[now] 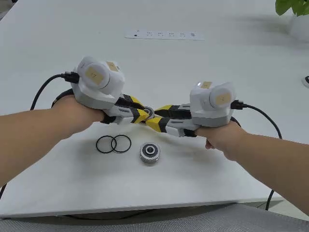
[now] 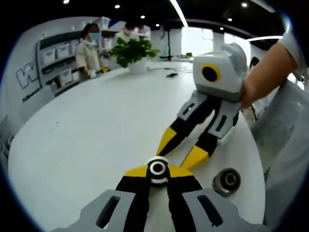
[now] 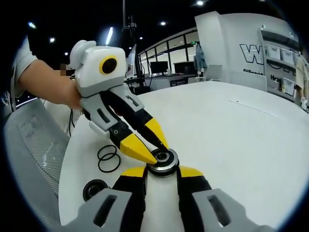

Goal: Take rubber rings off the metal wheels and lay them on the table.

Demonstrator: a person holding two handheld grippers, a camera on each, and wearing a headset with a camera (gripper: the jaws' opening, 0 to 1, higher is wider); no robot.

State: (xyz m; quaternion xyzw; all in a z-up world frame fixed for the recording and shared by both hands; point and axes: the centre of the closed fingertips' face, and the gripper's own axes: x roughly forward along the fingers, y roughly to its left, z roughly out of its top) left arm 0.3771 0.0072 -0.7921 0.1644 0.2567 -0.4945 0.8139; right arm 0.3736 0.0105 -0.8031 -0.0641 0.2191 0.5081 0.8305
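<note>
1. Step in hand: stripping the ring off the held wheel (image 1: pixel 148 112). It is up in the air between both grippers, above the front middle of the tabletop (image 1: pixel 203 72).
2. Right gripper (image 1: pixel 155 121): clenched across the held wheel, one jaw on each side, wheel face up in the right gripper view.
3. Left gripper (image 1: pixel 142 115): tips pinched together at the wheel's rim, right where the fitted ring (image 3: pixel 163 170) runs as a dark band. Cannot tell whether it has rubber alone or rubber plus metal.
4. To do it well: the right hand should lock the wheel steady. The left should bite only the rubber, lift that edge over the rim, then peel round rather than tug straight. Otherwise the ring likely snaps back into place.
5. Risk: the wheel is small and smooth. A hard pull may pop it out of the grip, and it would roll.
6. Progress guess: part done. Two loose rings (image 1: pixel 113 144) lie overlapping on the tabletop, just below the grippers.
7. Second wheel (image 1: pixel 150 152) lies flat just right of the loose rings, not touching. It has a dark outer edge; cannot tell if its ring is on.
8. Drop spot: bare tabletop beside the loose rings looks fine, nothing in the way.
9. Around: power strip (image 1: pixel 161 35) far back, plant (image 1: pixel 291 6) in the far right corner, both well apart from the work.
10. Cables (image 1: pixel 43 89) trail from each gripper off the sides, no snag on the rings.
11. People (image 2: pixel 89 53) stand far off in the left gripper view, no hindrance.
</note>
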